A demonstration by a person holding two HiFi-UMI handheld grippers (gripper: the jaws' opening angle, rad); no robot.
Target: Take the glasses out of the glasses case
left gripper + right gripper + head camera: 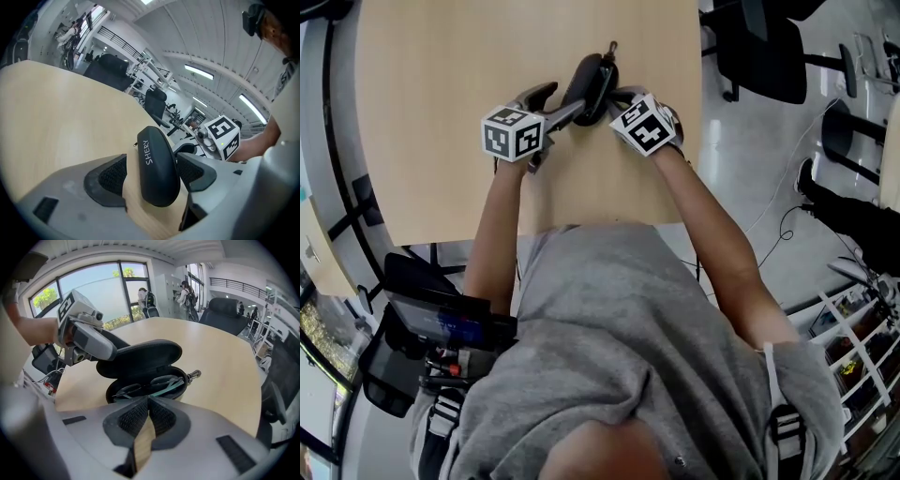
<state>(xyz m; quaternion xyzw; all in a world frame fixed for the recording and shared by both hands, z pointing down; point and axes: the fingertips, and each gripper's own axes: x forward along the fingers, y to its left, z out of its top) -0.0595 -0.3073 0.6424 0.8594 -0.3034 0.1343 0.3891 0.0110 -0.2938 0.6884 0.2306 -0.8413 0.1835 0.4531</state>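
The light wooden table (441,112) stood in a big office with black chairs (225,310) behind it, and the black glasses case (140,359) lay open on it. My left gripper (152,171) was closed on the lid of the glasses case and held it up. The glasses (150,386) lay inside the bottom half, and my right gripper (147,416) was squeezed shut with nothing in it, just in front of them.
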